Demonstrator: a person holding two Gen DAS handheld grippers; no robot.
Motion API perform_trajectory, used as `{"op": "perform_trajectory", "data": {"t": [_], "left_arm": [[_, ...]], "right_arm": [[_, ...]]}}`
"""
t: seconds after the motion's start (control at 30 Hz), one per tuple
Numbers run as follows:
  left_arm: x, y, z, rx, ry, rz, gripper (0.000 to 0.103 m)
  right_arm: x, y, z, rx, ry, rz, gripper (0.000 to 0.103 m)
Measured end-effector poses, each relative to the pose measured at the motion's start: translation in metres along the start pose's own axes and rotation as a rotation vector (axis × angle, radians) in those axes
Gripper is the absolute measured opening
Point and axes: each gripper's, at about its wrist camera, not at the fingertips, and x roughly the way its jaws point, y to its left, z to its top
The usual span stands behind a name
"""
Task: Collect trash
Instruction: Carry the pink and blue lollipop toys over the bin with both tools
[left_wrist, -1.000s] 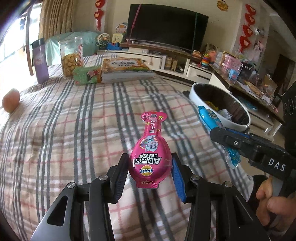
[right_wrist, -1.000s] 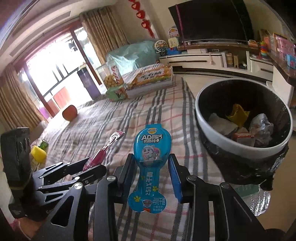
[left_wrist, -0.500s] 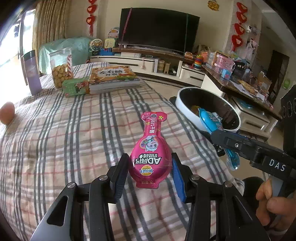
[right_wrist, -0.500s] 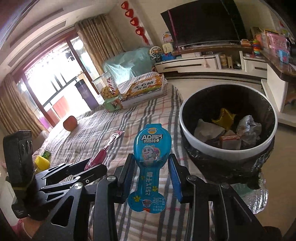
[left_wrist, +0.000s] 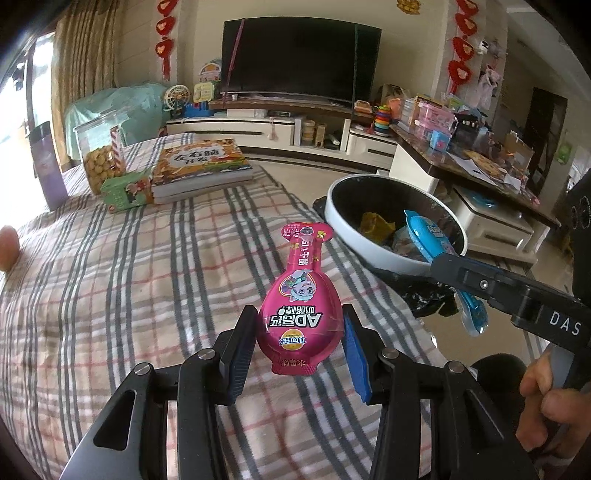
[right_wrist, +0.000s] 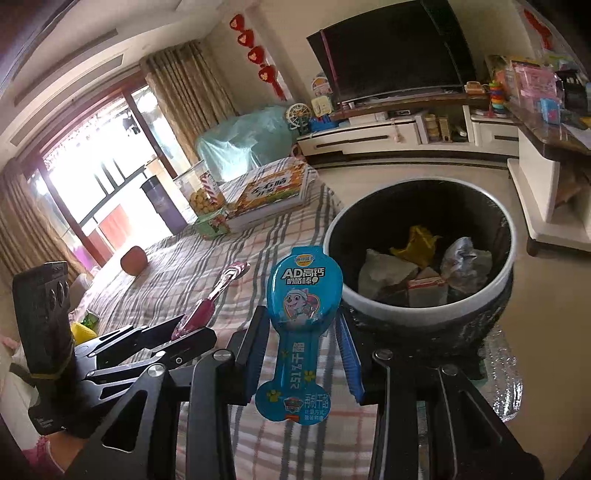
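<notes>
My left gripper is shut on a pink spoon-shaped snack wrapper, held above the plaid tablecloth. My right gripper is shut on a matching blue wrapper. In the left wrist view the blue wrapper sticks out of the right gripper's fingers over the rim of the round black-lined bin. In the right wrist view the bin stands just right of the table edge, holding several crumpled pieces of trash. The pink wrapper shows edge-on at the left.
At the far end of the table sit a stack of books, a green box, a cookie jar and a purple bottle. An orange-red fruit lies on the left. A low cabinet stands beyond the bin.
Both grippers have moved toward the bin with their wrappers still gripped. The bin has grown larger and nearer in both views, and the blue wrapper now overlaps its rim.
</notes>
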Motion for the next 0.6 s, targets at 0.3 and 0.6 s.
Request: {"op": "perform_trajectory", "data": {"t": [0.3, 0.6], "left_arm": [[0.003, -0.016, 0.007, 0.035, -0.005, -0.011, 0.044], [0.008, -0.026, 0.014, 0.051, -0.008, -0.029, 0.044]], "right_arm": [[-0.01, -0.019, 0.006, 0.026, -0.023, -0.023, 0.037], [-0.016, -0.03, 0.009, 0.05, -0.039, -0.034, 0.037]]}}
